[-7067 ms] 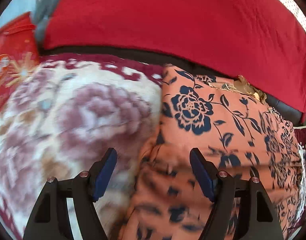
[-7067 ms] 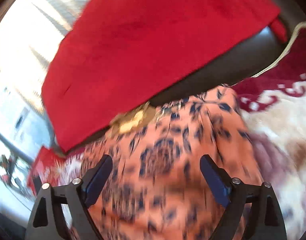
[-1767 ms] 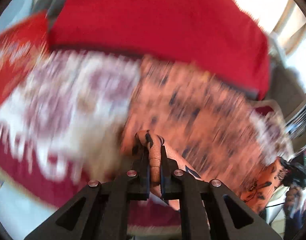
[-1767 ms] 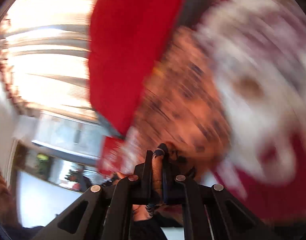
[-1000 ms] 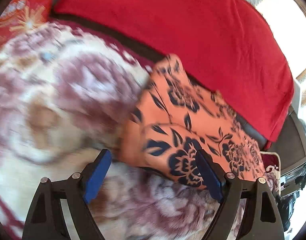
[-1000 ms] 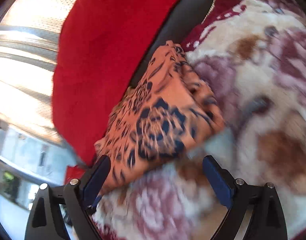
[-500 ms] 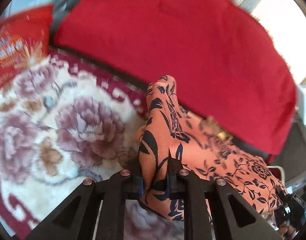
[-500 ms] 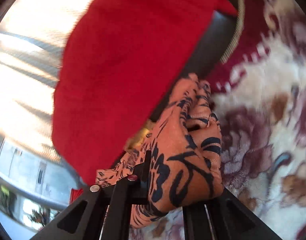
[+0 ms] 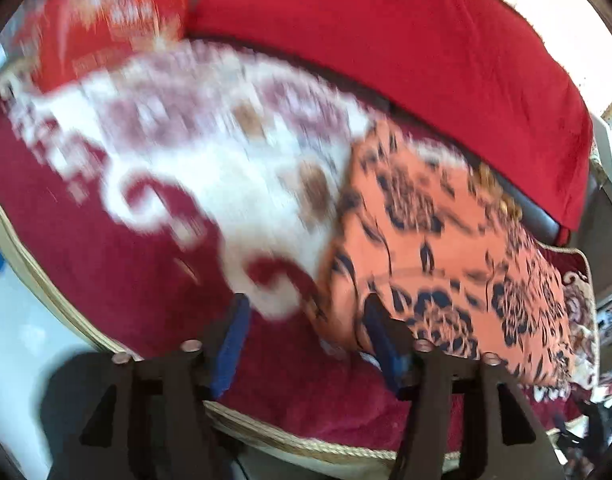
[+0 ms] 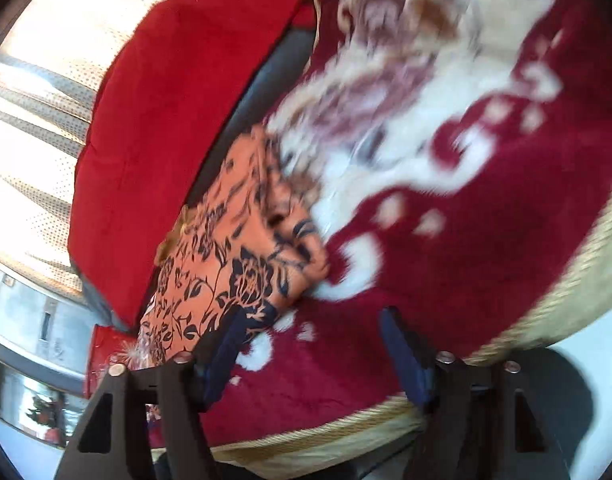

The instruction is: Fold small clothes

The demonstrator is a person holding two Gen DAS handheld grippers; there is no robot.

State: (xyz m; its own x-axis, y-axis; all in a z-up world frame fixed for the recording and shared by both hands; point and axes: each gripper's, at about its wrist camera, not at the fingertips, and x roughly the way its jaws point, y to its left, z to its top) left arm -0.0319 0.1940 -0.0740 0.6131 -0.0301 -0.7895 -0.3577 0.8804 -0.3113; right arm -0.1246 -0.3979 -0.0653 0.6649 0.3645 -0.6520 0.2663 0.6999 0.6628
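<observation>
On the red-and-cream floral blanket [image 9: 118,248], near the red backrest cushion [image 9: 405,40], the orange floral garment [image 9: 437,248] now lies doubled over and released. Half a second ago both grippers pinched it; left gripper [image 9: 306,340] and right gripper [image 10: 309,354] now show spread, empty fingers, so this fold looks complete.

- The left gripper [image 9: 306,340] is built from matte black, angular plastic arms with triangular cut-outs in their outer links
- Its two fingers [image 9: 230,344] carry flat blue pads on the inner faces
- Small round copper-coloured screw heads sit at the pivot joints, two on each side
- The right gripper [image 10: 317,350] has the same black frame and triangular openings
- Its pads [image 10: 405,356] look darker, navy blue
- Four matching coppery screw heads dot its joints
</observation>
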